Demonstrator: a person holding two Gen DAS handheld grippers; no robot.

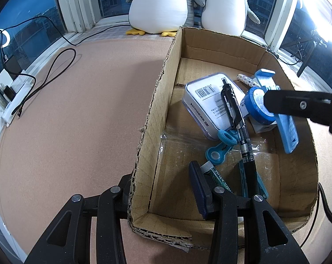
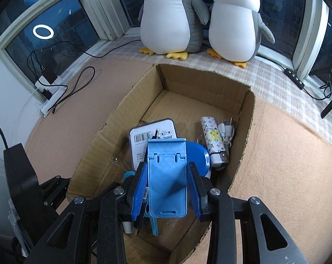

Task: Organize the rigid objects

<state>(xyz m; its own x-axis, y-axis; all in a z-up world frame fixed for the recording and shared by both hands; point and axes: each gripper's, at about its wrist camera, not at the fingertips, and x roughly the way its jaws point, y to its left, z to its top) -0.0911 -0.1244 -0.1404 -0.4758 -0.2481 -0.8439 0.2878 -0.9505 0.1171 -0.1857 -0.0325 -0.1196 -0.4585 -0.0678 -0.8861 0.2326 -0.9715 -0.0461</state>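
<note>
A cardboard box (image 1: 152, 114) on the brown table holds a white tin (image 1: 210, 103), a black pen (image 1: 236, 123), blue tape (image 1: 257, 107), blue clips (image 1: 218, 149) and a tube (image 1: 218, 178). The box also shows in the right wrist view (image 2: 245, 132). A light blue phone stand (image 2: 167, 176) lies between my right gripper's (image 2: 167, 189) spread blue pads (image 2: 140, 189); the pads stand slightly apart from it. In the left wrist view the stand (image 1: 287, 129) leans over the tape. My left gripper (image 1: 163, 189) is open, straddling the box's left wall.
Two plush penguins (image 2: 170, 15) sit on the sill behind the box. A power strip (image 1: 14, 96) with cables lies at the table's left edge. A patterned lighter (image 2: 212, 143) and white plug (image 2: 226, 132) lie in the box's right side.
</note>
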